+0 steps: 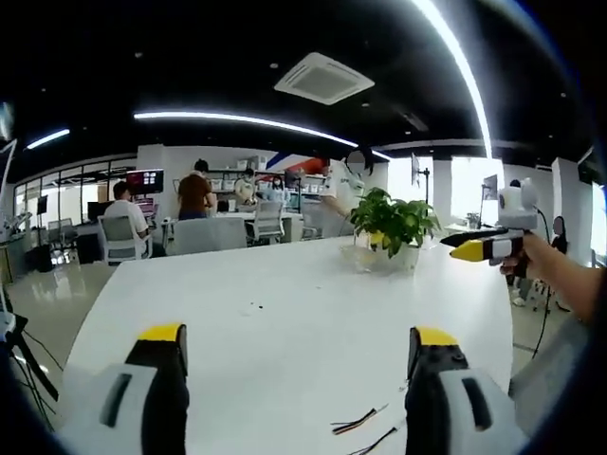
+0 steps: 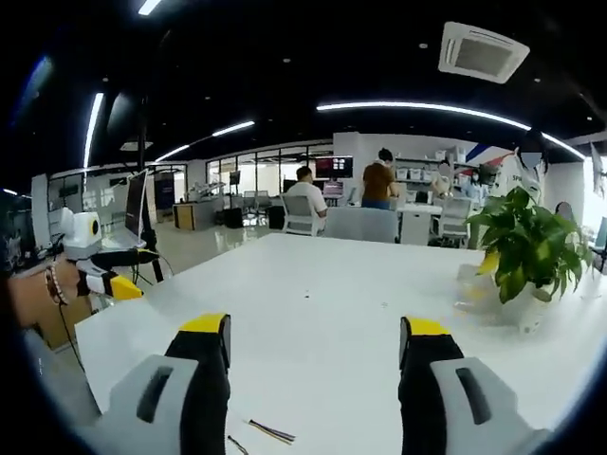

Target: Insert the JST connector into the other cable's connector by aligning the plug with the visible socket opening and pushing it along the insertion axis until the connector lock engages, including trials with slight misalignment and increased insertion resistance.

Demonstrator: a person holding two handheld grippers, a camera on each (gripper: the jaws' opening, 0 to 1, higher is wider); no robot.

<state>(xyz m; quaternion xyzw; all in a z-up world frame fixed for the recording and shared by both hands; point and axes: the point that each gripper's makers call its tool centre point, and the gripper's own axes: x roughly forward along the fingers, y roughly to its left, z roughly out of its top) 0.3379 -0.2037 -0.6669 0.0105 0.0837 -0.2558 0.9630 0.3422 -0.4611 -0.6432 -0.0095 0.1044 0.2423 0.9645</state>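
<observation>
Two thin multi-coloured cables lie on the white table (image 1: 285, 313): one cable (image 1: 358, 422) near my left gripper's right jaw, a second cable (image 1: 377, 441) just below it. In the right gripper view the cables (image 2: 271, 432) lie low between the jaws, on the table (image 2: 322, 284). Their connectors are too small to make out. My left gripper (image 1: 299, 334) is open and holds nothing, raised above the table. My right gripper (image 2: 316, 327) is also open with nothing in it. Each gripper shows in the other's view: the right gripper (image 1: 484, 248) in a hand at the right, the left gripper (image 2: 112, 284) at the left.
A potted green plant (image 1: 394, 226) (image 2: 526, 248) stands at the table's far side. Beyond the table are office desks, chairs and seated people (image 1: 123, 213). The person's arm (image 1: 569, 284) reaches in at the right of the left gripper view.
</observation>
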